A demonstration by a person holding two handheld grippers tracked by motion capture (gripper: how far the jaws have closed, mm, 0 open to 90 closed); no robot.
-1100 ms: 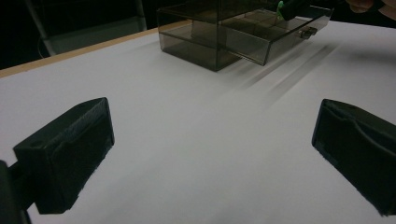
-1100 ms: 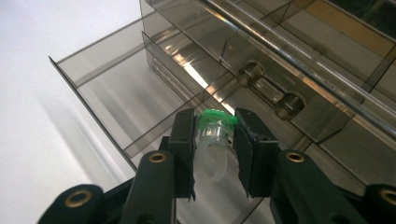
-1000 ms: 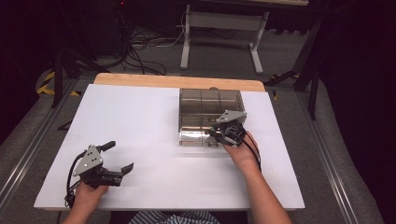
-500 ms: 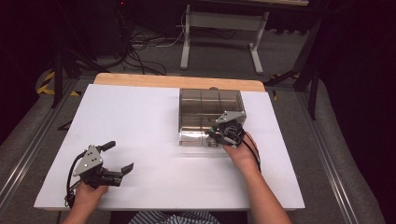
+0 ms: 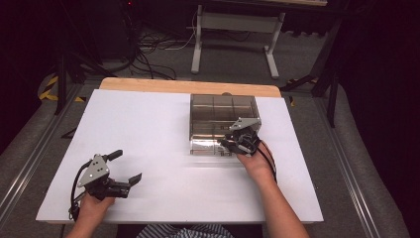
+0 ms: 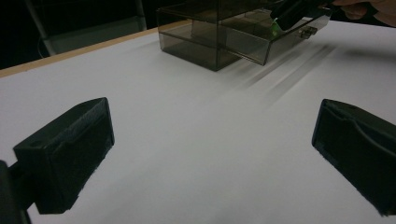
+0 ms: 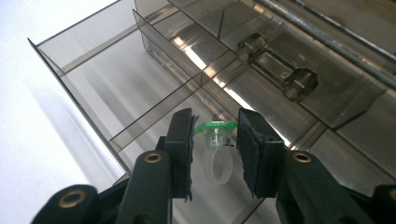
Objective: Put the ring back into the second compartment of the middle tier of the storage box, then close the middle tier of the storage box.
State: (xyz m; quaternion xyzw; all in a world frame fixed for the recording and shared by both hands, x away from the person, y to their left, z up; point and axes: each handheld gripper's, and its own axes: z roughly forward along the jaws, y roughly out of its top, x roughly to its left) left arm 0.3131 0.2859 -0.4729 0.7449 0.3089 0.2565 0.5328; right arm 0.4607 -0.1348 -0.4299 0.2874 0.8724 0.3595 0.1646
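One clear plastic ring (image 7: 215, 158) with a green top sits between the right hand-held gripper (image 7: 215, 144)'s just-loosening jaws.

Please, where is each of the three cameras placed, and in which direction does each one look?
High view: above the person's side, looking forward and down at the table; forearms and both claws show.
Left gripper view: on the left claw, looking across the table to the drawer box; two open jaws show.
Right gripper view: on the right claw, looking into the open drawer, with a green-topped ring between its jaws.
All share the drawer box.
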